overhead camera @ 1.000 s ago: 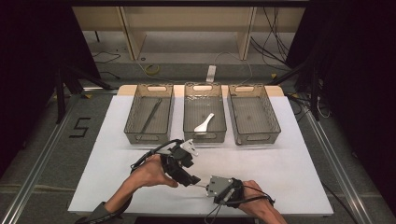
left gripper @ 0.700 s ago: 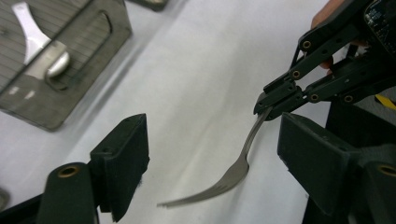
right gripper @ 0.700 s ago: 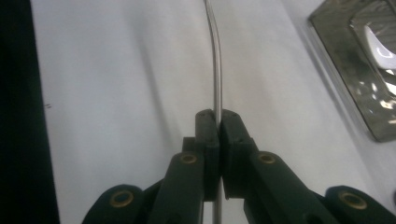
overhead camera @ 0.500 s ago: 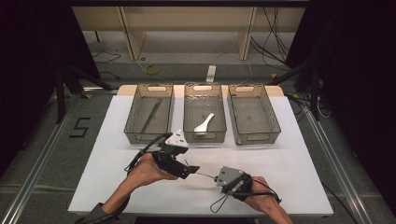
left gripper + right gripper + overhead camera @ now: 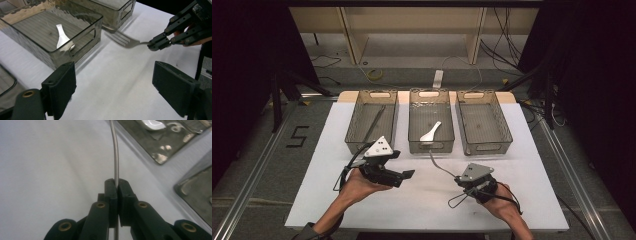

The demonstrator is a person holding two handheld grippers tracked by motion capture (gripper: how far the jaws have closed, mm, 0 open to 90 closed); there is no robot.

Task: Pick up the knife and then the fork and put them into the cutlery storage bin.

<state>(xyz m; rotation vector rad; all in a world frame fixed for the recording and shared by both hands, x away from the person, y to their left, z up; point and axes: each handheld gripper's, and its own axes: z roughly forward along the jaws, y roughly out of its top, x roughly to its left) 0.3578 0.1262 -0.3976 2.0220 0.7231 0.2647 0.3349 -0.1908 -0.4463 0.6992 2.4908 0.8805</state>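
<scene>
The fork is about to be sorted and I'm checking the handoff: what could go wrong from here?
The right gripper pinches the fork only at its thin handle end, so it might swivel or slip. Its tines sit close to the middle bin, which holds a white spoon; they might catch the wall. The left gripper, jaws just opened and bare, lies near the fork's path and might bump it.

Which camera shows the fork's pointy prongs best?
The left gripper view: the fork lies side-on there, prongs plain though a little blurred. The right gripper view sees its thin handle edge clamped in the jaws. The high view shows it small and thin.
</scene>
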